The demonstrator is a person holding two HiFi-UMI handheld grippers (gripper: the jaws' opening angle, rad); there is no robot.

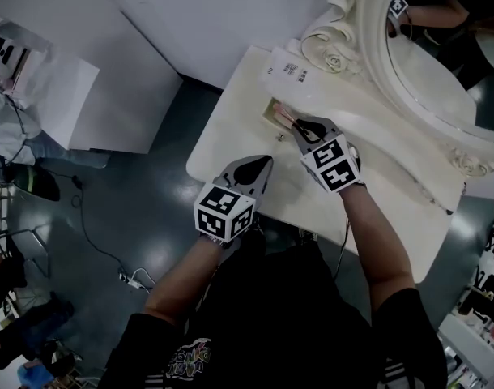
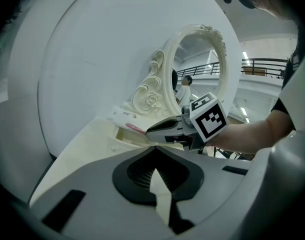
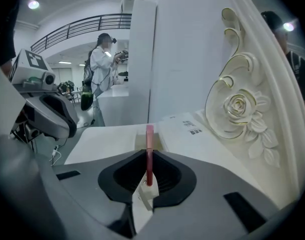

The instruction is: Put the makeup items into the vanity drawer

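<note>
The left gripper [image 1: 259, 167], jaws together on nothing, hangs at the cream vanity table's [image 1: 223, 128] front edge. The right gripper [image 1: 300, 127] pinches a slim pink makeup stick [image 3: 149, 146] over what seems the vanity's open drawer [image 1: 273, 110]. The placing step is in hand; next it needs lowering and release.

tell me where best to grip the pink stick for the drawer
Grip the pink stick by one end, jaws across its thin width, coming in along its length: it is slim and straight, so the free end can lead into the drawer. The right gripper is shut on it just so.
</note>
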